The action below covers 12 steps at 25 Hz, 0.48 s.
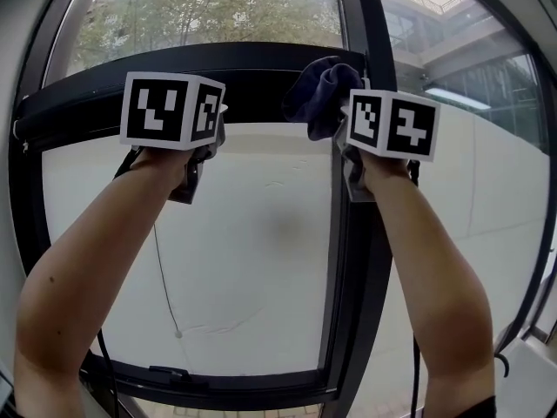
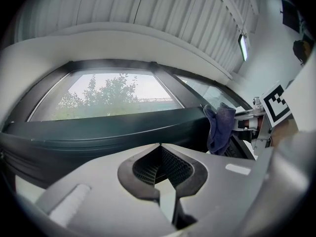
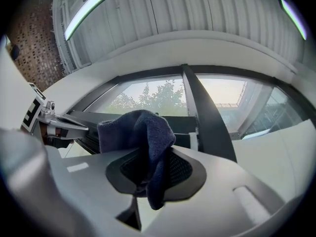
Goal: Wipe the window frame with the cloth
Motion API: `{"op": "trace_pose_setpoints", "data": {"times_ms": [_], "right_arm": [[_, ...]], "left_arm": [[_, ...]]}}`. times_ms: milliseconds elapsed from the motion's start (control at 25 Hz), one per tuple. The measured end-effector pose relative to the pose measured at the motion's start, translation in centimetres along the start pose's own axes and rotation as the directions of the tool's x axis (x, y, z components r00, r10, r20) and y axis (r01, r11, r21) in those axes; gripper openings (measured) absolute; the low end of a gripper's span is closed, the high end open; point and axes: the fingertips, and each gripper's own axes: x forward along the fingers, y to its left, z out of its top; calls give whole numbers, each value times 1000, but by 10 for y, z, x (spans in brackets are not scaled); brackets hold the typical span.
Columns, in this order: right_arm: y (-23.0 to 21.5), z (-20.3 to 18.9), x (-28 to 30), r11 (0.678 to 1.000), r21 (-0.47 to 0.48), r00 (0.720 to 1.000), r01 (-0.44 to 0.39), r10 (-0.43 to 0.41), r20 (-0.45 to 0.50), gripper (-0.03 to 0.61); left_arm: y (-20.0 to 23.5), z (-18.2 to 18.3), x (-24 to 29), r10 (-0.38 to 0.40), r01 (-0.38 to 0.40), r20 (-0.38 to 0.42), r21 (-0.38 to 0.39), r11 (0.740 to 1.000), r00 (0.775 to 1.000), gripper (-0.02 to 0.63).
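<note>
Window, dark frame (image 1: 26, 172), seen from inside: trees (image 1: 200, 7) behind the upper glass, pale pane (image 1: 252, 233) below. Crossbar (image 1: 252, 68) runs level across the upper part; mullion (image 1: 352, 7) stands upright right of centre. Both bare forearms are raised, converging upward from the lower corners, wrists at about the same height just under the crossbar. Left forearm (image 1: 96, 268): leans in from the lower left. Left gripper (image 2: 159, 147): jaws closed tip to tip, nothing between them, pointed at the crossbar. Right forearm (image 1: 426, 277): steeper, beside the mullion. Right gripper (image 3: 148, 169): jaws clamped on the cloth. Cloth (image 3: 145, 132): dark blue, bunched, sticking up out of the jaws, at the corner where crossbar meets mullion; contact with the frame cannot be made out.
</note>
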Motion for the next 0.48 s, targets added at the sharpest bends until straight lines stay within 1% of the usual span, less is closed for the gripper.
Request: {"op": "trace_pose_setpoints", "data": {"times_ms": [160,360,480], "right_arm": [[-19,-4,-3,999,29,999,42,-42,-17,81],[-20,-4,-8,998,37,998,49,-48,-34,80],[-19,0,-17,997,46,998,56,-54,-29,78]], "left_arm": [[-10,2,5,-18,17,-1,-9,1000,1000,-6],[-20,3,5,-63,63,0,-2,998,998,-6],[-19,5,4,-42,42,4,27,999,999,-6]]}}
